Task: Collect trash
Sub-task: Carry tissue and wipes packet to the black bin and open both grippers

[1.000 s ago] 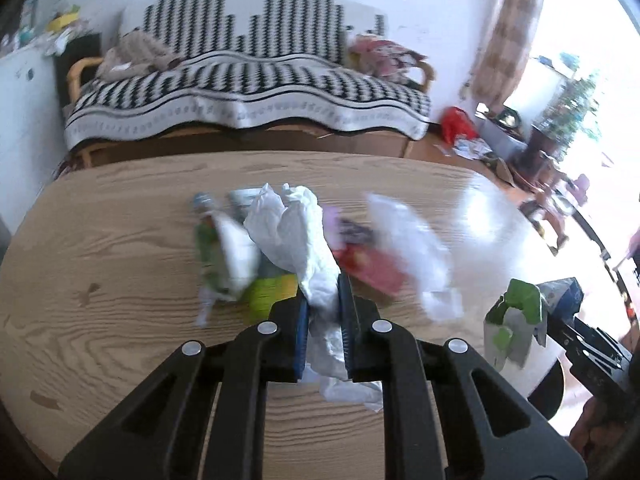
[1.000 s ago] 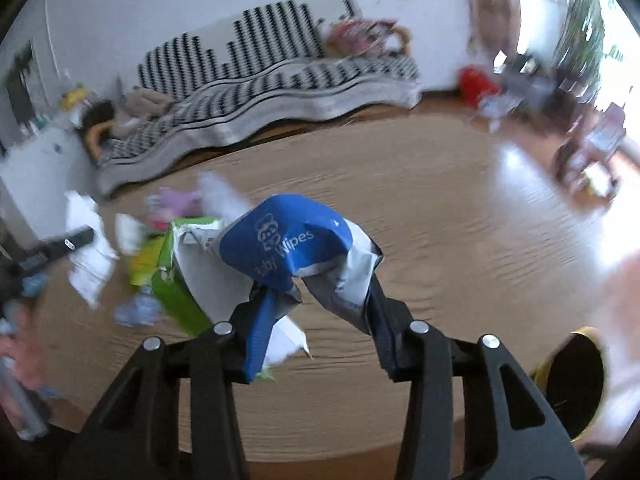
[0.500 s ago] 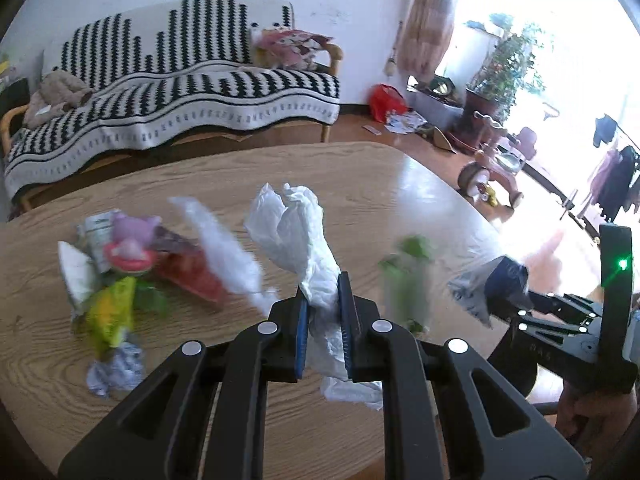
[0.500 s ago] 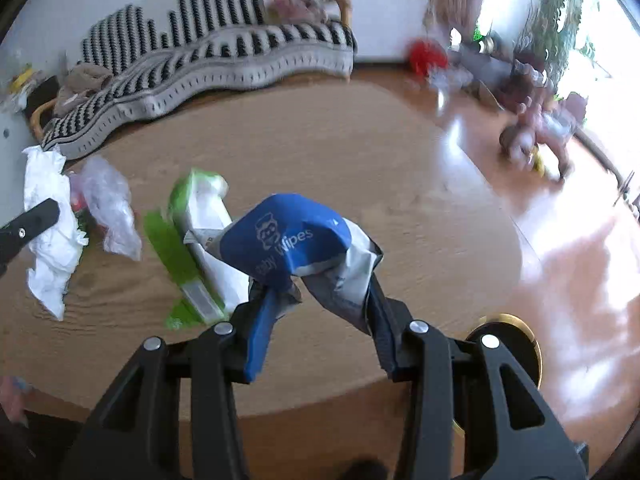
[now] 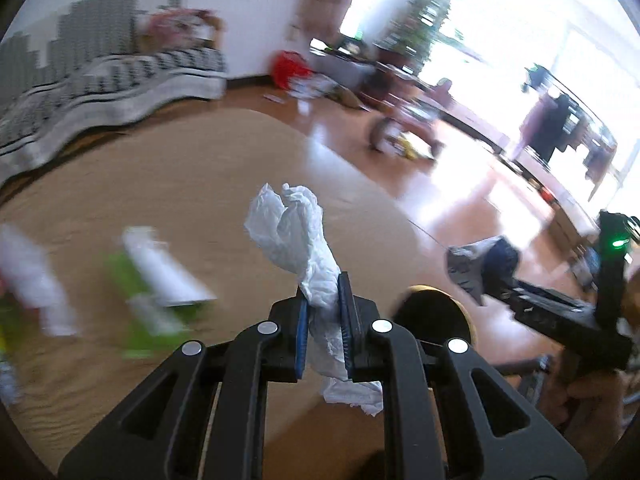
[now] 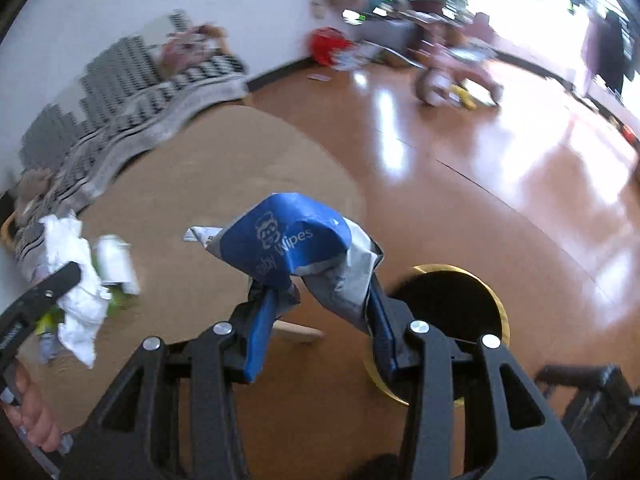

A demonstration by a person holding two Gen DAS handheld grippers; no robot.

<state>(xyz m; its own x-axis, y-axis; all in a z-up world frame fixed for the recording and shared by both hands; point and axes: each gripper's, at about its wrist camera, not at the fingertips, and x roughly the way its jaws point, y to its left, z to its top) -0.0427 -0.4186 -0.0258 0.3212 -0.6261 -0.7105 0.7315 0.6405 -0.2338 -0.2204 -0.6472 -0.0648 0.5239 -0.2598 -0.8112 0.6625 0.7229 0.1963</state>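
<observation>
My left gripper (image 5: 323, 300) is shut on a crumpled white tissue (image 5: 292, 232), which sticks up above the edge of the round wooden table (image 5: 180, 184). My right gripper (image 6: 320, 316) is shut on a squashed blue baby wipes pack (image 6: 296, 240). Just beyond and below it, on the floor, stands a black bin with a yellow rim (image 6: 440, 268). That bin (image 5: 424, 289) also shows in the left wrist view, between the two grippers, with the right gripper (image 5: 480, 268) above its right side. A green and white carton (image 5: 160, 272) lies blurred on the table.
More litter (image 5: 28, 280) lies at the table's left. A sofa with a striped throw (image 5: 100, 72) stands behind the table. A red bag (image 5: 288, 68) and a tricycle (image 5: 404, 136) sit on the shiny wood floor (image 6: 520, 160). A person's hand (image 6: 32, 420) holds the left gripper.
Both grippers have swung right, from over the litter pile to the table's edge by the bin. The green and white carton, earlier at the right gripper, now lies on the table.
</observation>
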